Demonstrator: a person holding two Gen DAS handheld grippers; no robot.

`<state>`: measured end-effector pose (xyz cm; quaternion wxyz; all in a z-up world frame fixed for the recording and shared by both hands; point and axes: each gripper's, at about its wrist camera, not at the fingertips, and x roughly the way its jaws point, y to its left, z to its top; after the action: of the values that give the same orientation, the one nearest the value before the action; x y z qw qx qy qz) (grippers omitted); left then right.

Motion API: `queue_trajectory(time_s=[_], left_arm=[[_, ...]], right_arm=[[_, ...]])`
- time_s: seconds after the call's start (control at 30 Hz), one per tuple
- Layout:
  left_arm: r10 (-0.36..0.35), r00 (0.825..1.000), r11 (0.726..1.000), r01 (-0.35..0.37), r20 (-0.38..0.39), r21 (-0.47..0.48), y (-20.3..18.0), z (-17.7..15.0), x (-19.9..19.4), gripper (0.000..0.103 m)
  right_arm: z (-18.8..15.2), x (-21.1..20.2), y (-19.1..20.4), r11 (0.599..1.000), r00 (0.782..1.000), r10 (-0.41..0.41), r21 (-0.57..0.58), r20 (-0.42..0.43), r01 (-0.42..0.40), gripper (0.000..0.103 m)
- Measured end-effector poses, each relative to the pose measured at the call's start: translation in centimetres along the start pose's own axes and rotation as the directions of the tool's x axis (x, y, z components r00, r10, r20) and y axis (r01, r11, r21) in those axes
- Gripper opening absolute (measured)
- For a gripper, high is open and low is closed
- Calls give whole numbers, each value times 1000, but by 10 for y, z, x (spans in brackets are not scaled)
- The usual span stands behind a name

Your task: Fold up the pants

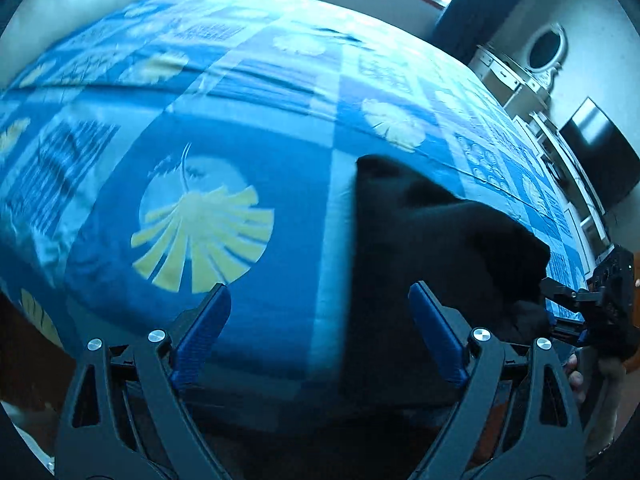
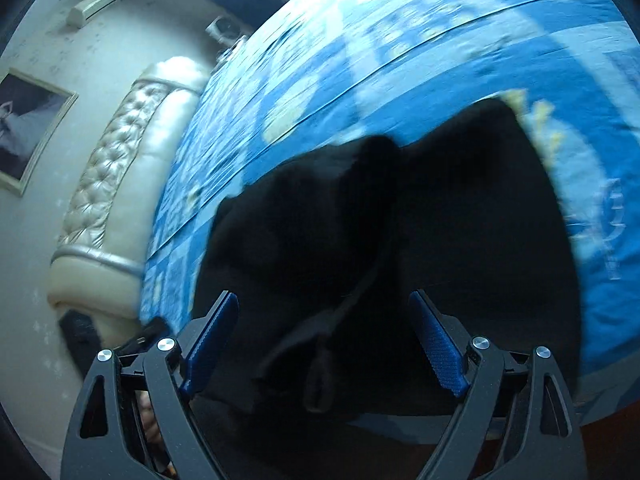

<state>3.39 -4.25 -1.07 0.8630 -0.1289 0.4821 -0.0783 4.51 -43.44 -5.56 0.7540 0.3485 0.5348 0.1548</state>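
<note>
The black pants [image 1: 432, 240] lie bunched on a bed with a blue patterned cover [image 1: 248, 120], near its front edge. My left gripper [image 1: 320, 312] is open and empty, its blue pads wide apart; the pants lie just beyond its right finger. The right gripper [image 1: 560, 304] shows at the far right of the left wrist view, beside the pants' right end. In the right wrist view the pants [image 2: 400, 232] fill the middle, with a drawstring [image 2: 360, 292] hanging down. My right gripper [image 2: 324, 320] is open, fingers spread on either side of the fabric.
A cream tufted headboard [image 2: 120, 160] stands at the bed's end, with a framed picture [image 2: 28, 120] on the wall. A white dresser with an oval mirror [image 1: 540, 52] and a dark screen [image 1: 600, 152] stand beyond the bed's right side.
</note>
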Motion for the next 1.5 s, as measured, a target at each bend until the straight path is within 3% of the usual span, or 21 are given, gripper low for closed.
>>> queue_trajectory(time_s=[0.07,0.1,0.13,0.23,0.5,0.6,0.87,1.13,1.5], left_arm=[[-12,1000,1000,12,-10,-11,4,-4,3,90],[-16,1000,1000,15,-14,-12,5,-6,5,90],[-22,1000,1000,22,-19,-10,6,-9,6,90],[-38,999,999,37,-26,-9,6,-13,9,90],[-80,996,997,80,-32,2,-7,-16,8,90],[-89,996,996,90,-32,13,-16,-15,9,90],[-64,997,993,69,-53,97,-44,-20,24,90],[-60,994,993,69,-96,96,-51,-28,38,90],[-50,993,993,61,-103,105,-54,-30,44,92]], right_arm=[[-1,8,2,1000,1000,11,5,-26,-11,84],[-3,12,3,1000,1000,-13,1,-24,13,74],[-3,15,3,999,999,-36,1,-23,36,49],[-4,16,1,999,998,-49,3,-26,49,18],[5,-50,27,995,988,-24,-95,151,39,12],[6,-68,24,993,983,-39,-107,180,59,11],[9,-69,-20,998,985,-44,-27,170,50,11],[7,-56,-61,997,987,-64,47,147,58,11],[4,-49,-95,988,988,62,129,142,-80,11]])
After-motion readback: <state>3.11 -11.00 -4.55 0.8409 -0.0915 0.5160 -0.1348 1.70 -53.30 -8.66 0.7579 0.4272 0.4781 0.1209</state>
